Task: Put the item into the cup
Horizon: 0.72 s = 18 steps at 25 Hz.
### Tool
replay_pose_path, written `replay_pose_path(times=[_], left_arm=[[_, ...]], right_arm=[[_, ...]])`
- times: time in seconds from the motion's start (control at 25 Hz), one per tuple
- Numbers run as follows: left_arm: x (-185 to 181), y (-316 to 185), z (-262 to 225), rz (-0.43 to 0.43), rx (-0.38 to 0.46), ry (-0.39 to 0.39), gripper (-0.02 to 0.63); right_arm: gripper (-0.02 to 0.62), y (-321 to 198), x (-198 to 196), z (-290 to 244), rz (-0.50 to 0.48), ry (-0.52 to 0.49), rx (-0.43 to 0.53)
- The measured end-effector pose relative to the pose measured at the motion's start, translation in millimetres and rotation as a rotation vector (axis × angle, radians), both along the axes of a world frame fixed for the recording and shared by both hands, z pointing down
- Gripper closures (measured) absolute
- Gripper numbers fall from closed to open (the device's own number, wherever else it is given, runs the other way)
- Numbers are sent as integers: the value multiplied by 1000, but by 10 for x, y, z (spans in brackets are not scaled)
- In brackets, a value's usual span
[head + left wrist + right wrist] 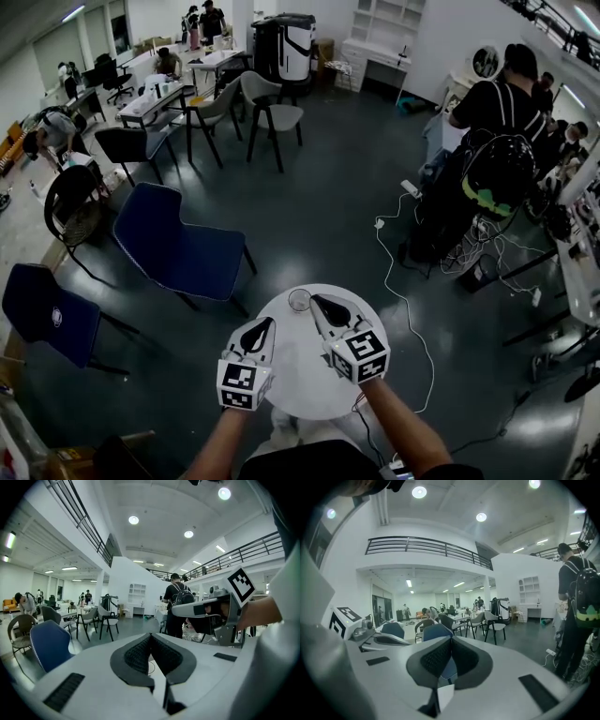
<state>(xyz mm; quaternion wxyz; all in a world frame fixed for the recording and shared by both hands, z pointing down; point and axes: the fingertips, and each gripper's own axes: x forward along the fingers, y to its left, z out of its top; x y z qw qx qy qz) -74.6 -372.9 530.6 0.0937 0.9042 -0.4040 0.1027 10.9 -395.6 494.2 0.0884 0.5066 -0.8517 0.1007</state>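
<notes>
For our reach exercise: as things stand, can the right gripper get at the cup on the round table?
Probably yes: the right gripper hangs close beside the cup in the head view, with nothing between them; its jaws are shut.

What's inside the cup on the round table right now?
In the head view the cup shows an open rim with a pale inside and no clear item. It is too small to rule out something tiny. Nothing covers it.

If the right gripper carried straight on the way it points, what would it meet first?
Probably the blue chair, seen just past the shut jaws of the right gripper; depth is unclear.
</notes>
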Motion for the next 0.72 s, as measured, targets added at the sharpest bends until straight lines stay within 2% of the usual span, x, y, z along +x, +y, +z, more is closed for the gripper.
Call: replay_pose_path(times=[0.4, 0.6, 0.72], left_arm=[[10, 240, -320, 65, 88, 4, 592], [25, 383, -410, 85, 108, -2, 592], [40, 416, -461, 89, 94, 27, 592]], right_arm=[[577, 392, -16, -284, 57, -24, 97], [577, 537, -24, -332, 70, -36, 114], [577, 594, -15, -383, 74, -38, 127]])
